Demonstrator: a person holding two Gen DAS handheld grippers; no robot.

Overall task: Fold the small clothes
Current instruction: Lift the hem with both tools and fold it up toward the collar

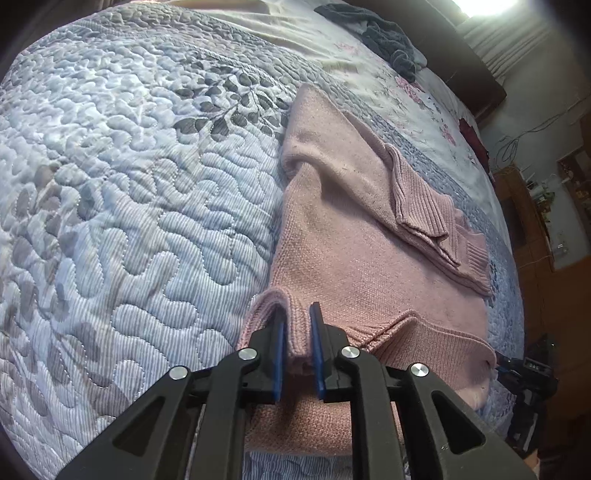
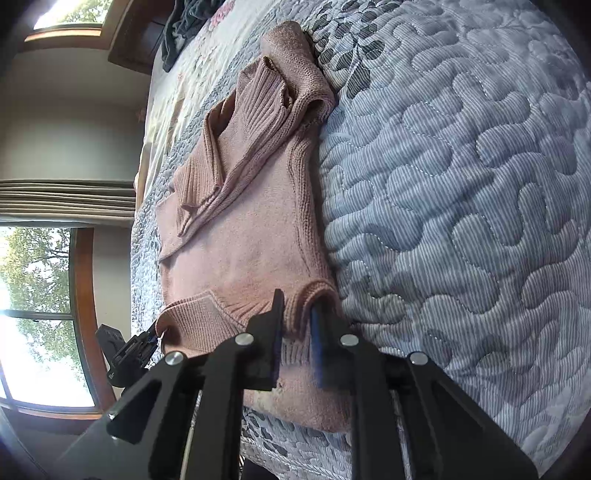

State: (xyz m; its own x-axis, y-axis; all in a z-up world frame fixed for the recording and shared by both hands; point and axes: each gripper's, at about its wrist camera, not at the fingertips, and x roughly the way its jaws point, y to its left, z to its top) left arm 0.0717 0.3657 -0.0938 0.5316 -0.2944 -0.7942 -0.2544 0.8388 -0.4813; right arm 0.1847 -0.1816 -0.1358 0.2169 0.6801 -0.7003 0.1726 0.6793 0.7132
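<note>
A pink knit sweater (image 1: 354, 258) (image 2: 251, 236) lies flat on the quilted bedspread (image 1: 129, 184) (image 2: 461, 184), with both sleeves (image 1: 417, 203) (image 2: 236, 147) folded across its body. My left gripper (image 1: 297, 314) is shut on one corner of the ribbed hem, a fold of knit pinched between its blue pads. My right gripper (image 2: 297, 306) is shut on the opposite hem corner in the same way. Each gripper shows in the other's view at the far end of the hem: the right gripper (image 1: 528, 369) and the left gripper (image 2: 136, 347).
A dark grey garment (image 1: 388, 33) (image 2: 181, 26) lies bunched at the far end of the bed by a dark wooden headboard (image 1: 476, 70). Wooden furniture (image 1: 532, 221) stands beside the bed. Windows (image 2: 33, 295) are on one wall. Open quilt stretches beside the sweater.
</note>
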